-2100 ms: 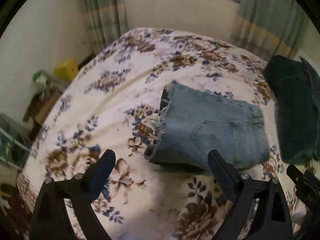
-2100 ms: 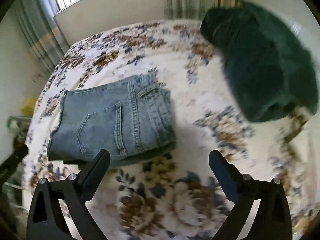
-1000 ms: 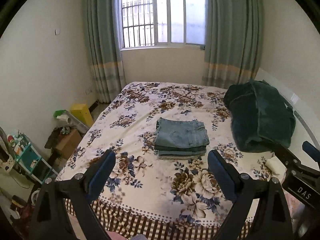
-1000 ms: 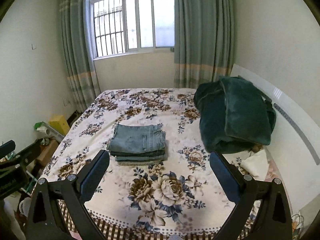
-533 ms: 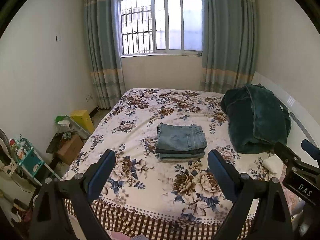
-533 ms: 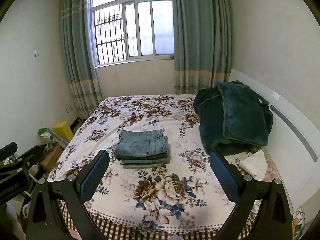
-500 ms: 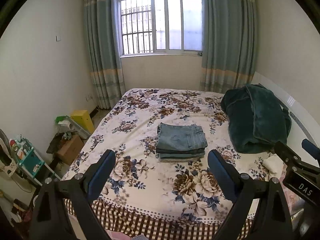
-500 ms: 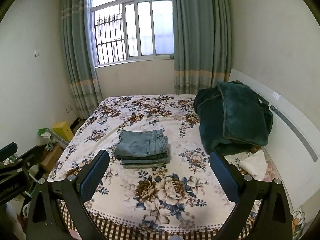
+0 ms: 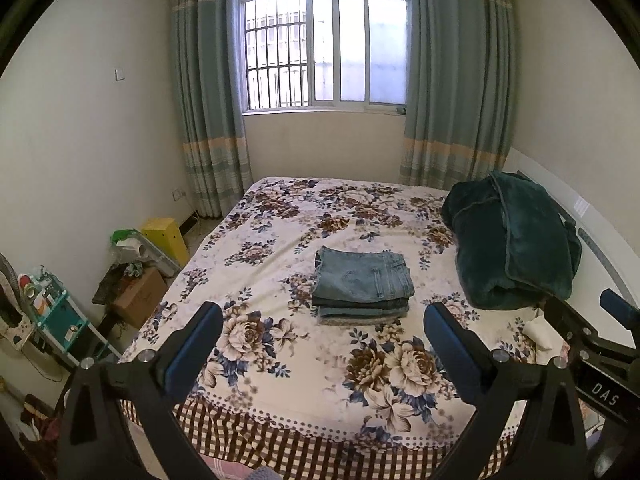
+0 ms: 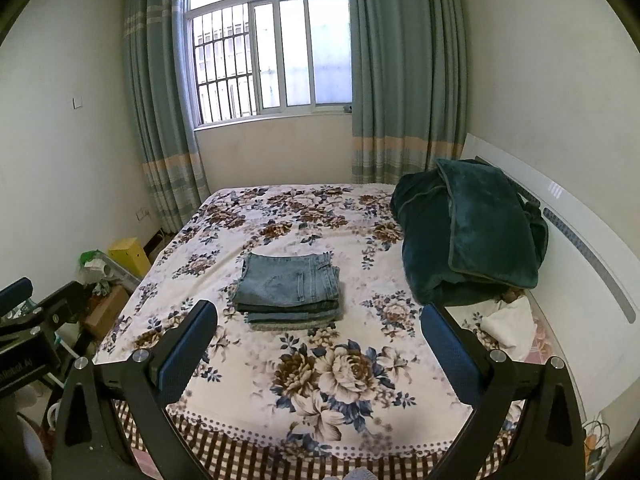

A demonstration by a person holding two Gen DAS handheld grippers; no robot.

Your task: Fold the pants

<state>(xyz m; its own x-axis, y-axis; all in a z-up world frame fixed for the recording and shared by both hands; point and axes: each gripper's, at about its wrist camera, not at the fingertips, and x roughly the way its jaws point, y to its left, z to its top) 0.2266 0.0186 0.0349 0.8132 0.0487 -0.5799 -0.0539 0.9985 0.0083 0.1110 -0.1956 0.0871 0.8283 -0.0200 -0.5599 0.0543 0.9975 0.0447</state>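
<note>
The blue jeans lie folded on top of a small stack of folded pants in the middle of the floral bed. The stack also shows in the right wrist view. My left gripper is open and empty, held back beyond the foot of the bed, far from the stack. My right gripper is open and empty, also well back from the bed. The right gripper's body shows at the right edge of the left wrist view, and the left gripper's body shows at the left of the right wrist view.
A dark green blanket is heaped at the bed's right side by a white headboard. A white cloth lies near it. A yellow box, a cardboard box and a teal rack stand along the left wall.
Both grippers have drawn far back and up from the jeans, from close over the bed to beyond its foot. In the last half second they barely moved. The jeans stay folded on the stack.
</note>
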